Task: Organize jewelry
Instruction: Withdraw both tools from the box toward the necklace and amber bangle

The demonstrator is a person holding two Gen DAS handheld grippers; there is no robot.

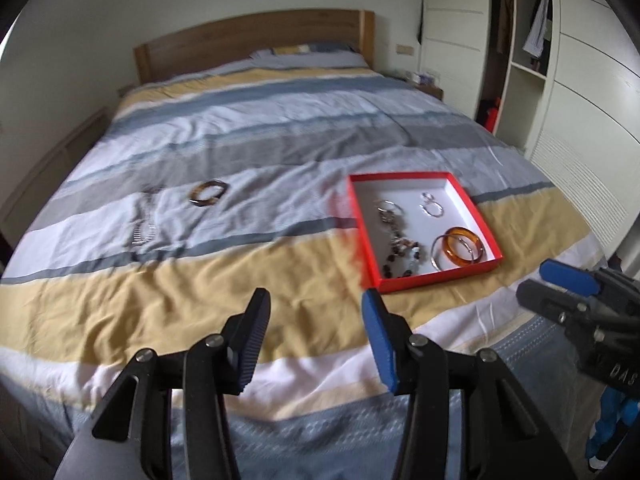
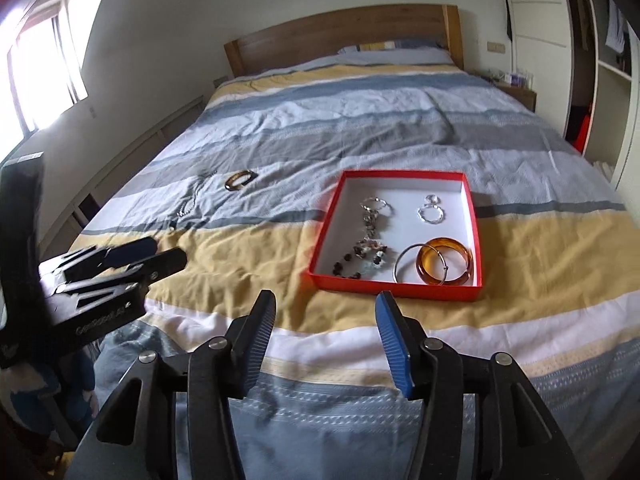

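Note:
A red tray (image 1: 486, 232) (image 2: 332, 224) with a white floor lies on the striped bed. In it lie an amber bangle (image 1: 466, 247) (image 2: 445, 261), a thin silver bangle (image 2: 402, 268), small silver rings (image 2: 431, 211) and a beaded necklace (image 1: 400, 248) (image 2: 366, 252). A brown bracelet (image 1: 209, 193) (image 2: 240, 179) and a silver chain (image 1: 145, 224) (image 2: 188, 204) lie on the bedspread left of the tray. My left gripper (image 1: 316, 332) is open and empty near the foot of the bed. My right gripper (image 2: 326, 332) is open and empty, just short of the tray.
A wooden headboard (image 1: 256, 40) stands at the far end. A white wardrobe (image 1: 580, 80) with open shelves is on the right. A window (image 2: 36, 76) is on the left. A nightstand (image 2: 516, 92) stands beside the bed.

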